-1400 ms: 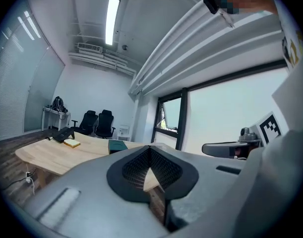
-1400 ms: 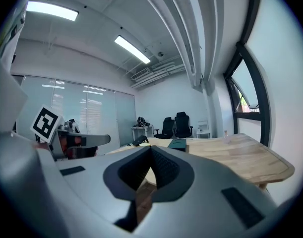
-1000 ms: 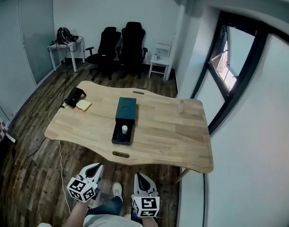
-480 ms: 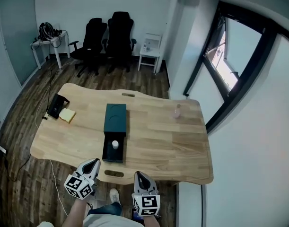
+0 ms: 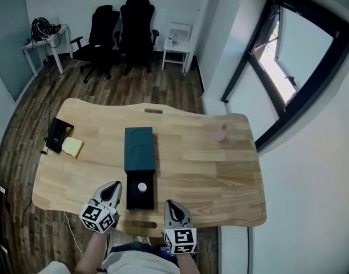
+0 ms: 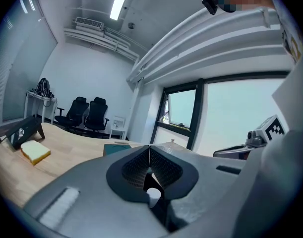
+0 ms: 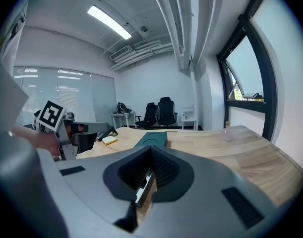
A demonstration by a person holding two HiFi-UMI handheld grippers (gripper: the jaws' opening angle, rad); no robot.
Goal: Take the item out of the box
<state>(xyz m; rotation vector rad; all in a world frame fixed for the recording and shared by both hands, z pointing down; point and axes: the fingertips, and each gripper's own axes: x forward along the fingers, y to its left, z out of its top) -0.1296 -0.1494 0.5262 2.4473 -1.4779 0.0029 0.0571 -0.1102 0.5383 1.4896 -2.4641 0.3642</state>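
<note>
**Desk:** So, what's different from a second ago?

**Me:** Mostly the approach. The pale wooden table with the wavy edge [image 5: 208, 164] has drawn in close under my head camera. I've brought both tools up from over the floor to its near edge.

**Desk:** And the box?

**Me:** The long dark-green rectangular box [image 5: 139, 147] lies lengthwise mid-table, with the lidded part away from me and the open tray end toward me. It looks undisturbed; only my view of it has shifted.

**Desk:** Tools?

**Me:** The left gripper [image 5: 111, 190], grey with two jaws, hangs just left of the open end. The right gripper [image 5: 171, 206], the same build, hangs just right of it and a little nearer me. On both, the jaws are pressed together with nothing pinched between them.

**Desk:** Where's the item?

**Me:** The small white round item [image 5: 141, 187] sits in the open tray, between the two tools and apart from both.

**Desk:** Meaning?

**Me:** I'd say the reach is about done and the grasp hasn't begun. One tool must spread its jaws before it goes down. The tray walls stand close around the item, so I'd come in from above.
</note>
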